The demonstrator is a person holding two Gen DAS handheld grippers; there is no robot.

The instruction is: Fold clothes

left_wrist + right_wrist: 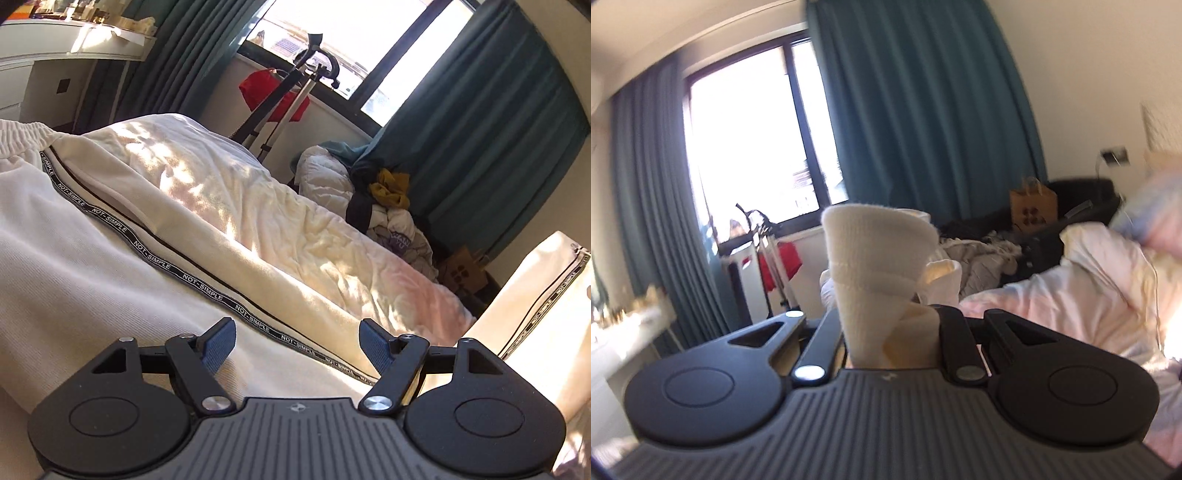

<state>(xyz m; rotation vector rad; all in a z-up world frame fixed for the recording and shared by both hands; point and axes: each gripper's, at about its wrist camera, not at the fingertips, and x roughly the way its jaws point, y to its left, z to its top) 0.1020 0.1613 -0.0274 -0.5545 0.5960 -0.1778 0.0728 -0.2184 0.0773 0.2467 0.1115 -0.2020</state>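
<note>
Cream trousers with a grey NOT-SIMPLE side stripe lie spread on the bed, elastic waistband at the upper left. My left gripper hovers just above the fabric near the stripe, open, its blue pads holding nothing. One trouser leg rises off the bed at the right edge of the left wrist view. In the right wrist view my right gripper is shut on the cream ribbed cuff of that leg, which bunches up between its jaws, lifted well above the bed.
A white and pink duvet covers the bed. A heap of laundry lies beyond it by teal curtains. A metal rack with a red cloth stands by the window. A white dresser is at the far left, a paper bag at the back.
</note>
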